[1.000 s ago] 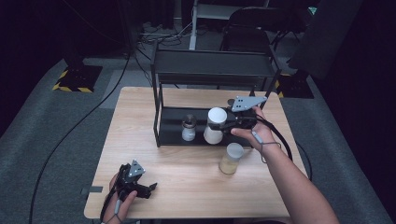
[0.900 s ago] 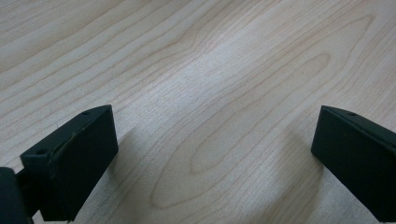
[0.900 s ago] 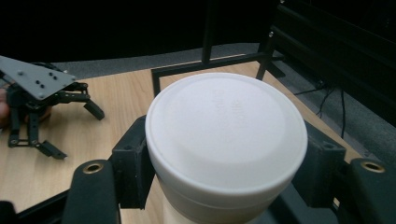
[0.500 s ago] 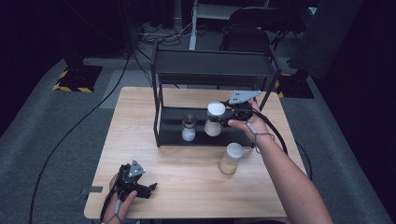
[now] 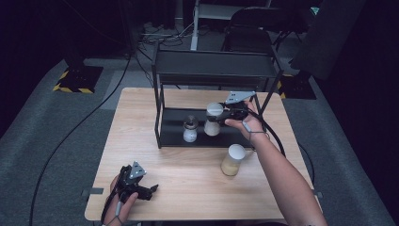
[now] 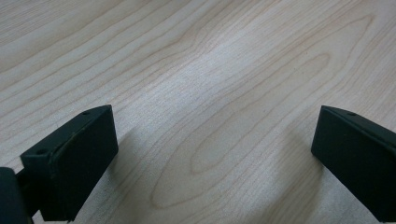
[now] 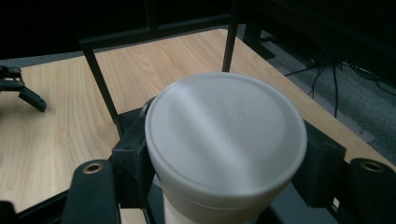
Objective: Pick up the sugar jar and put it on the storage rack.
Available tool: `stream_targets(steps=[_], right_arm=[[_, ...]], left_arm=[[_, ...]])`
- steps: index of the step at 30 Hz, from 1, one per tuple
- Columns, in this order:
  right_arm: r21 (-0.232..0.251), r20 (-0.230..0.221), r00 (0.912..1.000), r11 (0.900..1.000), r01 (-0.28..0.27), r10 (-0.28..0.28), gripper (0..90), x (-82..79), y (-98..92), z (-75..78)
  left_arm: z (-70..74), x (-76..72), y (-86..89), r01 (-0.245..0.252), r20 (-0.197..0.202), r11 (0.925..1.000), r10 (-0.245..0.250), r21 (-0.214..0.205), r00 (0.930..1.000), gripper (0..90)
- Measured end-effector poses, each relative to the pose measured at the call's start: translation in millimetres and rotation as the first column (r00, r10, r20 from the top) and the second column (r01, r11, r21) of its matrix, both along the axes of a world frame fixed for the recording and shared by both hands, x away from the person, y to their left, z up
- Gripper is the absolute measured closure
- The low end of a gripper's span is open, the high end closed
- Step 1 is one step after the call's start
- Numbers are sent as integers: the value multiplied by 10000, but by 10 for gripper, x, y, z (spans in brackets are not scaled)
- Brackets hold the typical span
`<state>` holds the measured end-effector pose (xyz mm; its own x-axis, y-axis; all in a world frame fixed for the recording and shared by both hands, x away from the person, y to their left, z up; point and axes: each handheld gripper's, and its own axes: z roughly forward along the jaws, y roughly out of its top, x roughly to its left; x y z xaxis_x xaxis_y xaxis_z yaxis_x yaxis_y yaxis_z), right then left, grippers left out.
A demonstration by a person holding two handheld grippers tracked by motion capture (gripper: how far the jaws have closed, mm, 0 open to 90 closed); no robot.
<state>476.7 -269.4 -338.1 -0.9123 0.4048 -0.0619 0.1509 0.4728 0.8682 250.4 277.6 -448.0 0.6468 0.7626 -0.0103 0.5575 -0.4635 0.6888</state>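
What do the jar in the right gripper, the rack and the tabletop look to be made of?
Jar: matte white lid, probably plastic; body see-through, glass or clear plastic, pale contents showing. Rack: thin black bars and flat shelves, likely painted metal. Table: light wood look with clear grain, solid or laminate, can't tell. The right gripper is clamped on the jar.

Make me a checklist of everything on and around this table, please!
Surface: wooden table, with a black shelf rack standing on it.
Job's things: white-lidded jar at the rack's lower shelf; small jar beside it; another lidded jar on the table.
Clutter: nothing seen.
Grippers: right gripper shut on the white-lidded jar; left gripper open over bare wood.
Cables: black cable across the floor.
Surroundings: grey carpet, dark chair behind.
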Motion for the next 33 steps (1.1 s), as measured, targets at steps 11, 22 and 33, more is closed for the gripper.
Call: stream_targets(steps=[11,22,33], right_arm=[[-169,-315,9993,9996,213,-218,338,100,38,-188],[-379,-600,9979,9990,237,-259,337,159,102,-305],[-251,-699,9972,9994,243,-260,337,181,69,-349]], left_arm=[[0,0,0,7,6,10000,-7,9,10000,5],[1,-1,-1,-9,-10,10000,9,0,10000,5],[1,-1,-1,-11,-7,10000,11,0,10000,5]])
